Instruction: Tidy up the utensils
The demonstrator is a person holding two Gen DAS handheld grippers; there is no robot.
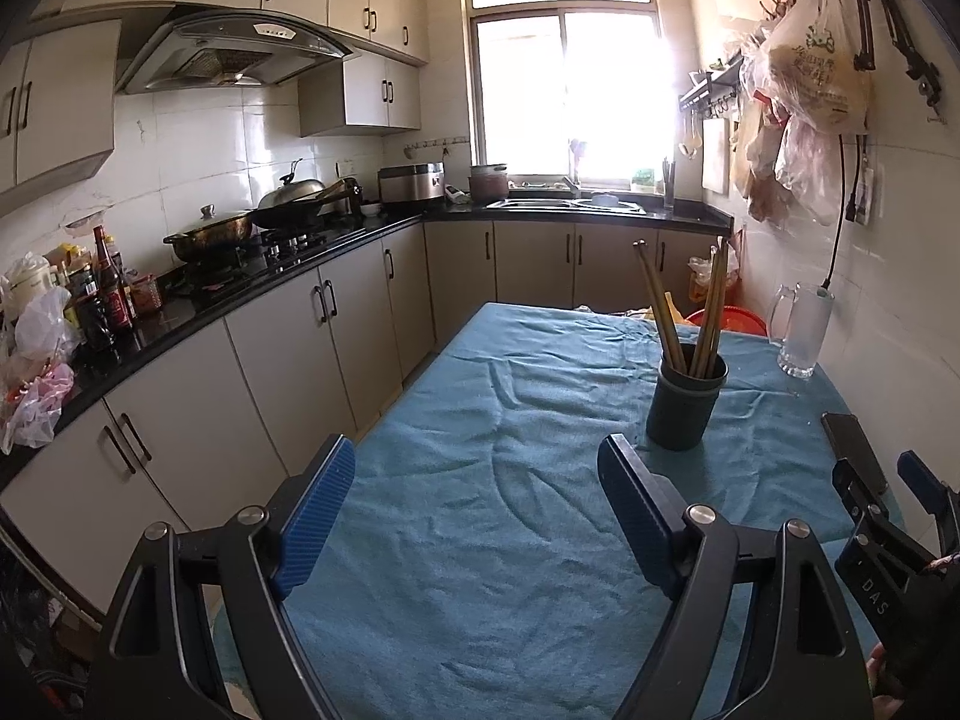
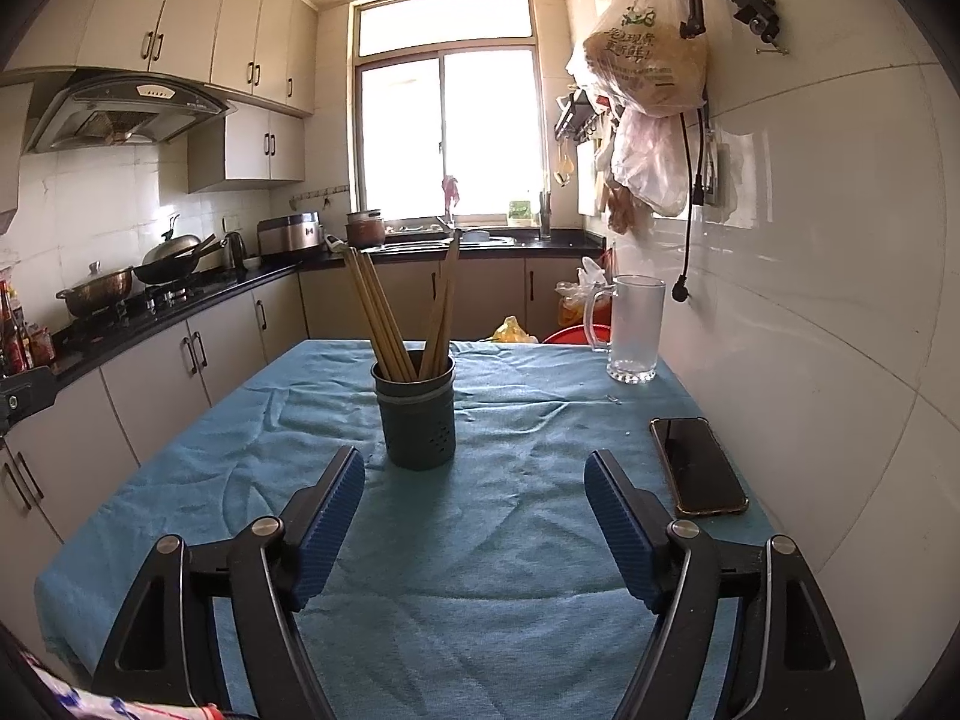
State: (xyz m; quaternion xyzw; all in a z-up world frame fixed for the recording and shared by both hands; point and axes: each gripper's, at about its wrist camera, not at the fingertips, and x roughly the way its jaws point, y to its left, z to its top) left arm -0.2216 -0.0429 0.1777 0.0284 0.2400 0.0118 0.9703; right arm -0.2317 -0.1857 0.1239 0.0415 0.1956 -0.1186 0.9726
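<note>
Nearest the cameras, the left hand-held gripper is hanging over the blue cloth with its jaws standing wide and nothing between them, and the right hand-held gripper is doing the same, its blue ribbed pads gaping and gripping nothing. Beneath both, the table is lying bare of loose utensils under its rumpled blue covering, which is suggesting that the sorting is largely finished; whether anything more is waiting out of sight, the views are not telling. Just beyond the right gripper's fingertips, the dark utensil holder is standing upright near the middle of the table, a pale band circling its upper part and small drain holes showing low on its side. Inside it, the wooden chopsticks are standing on end in two leaning bunches, fanning apart above the rim. Off to the right a phone is lying flat, and farther back a clear glass mug is standing by the wall.
</note>
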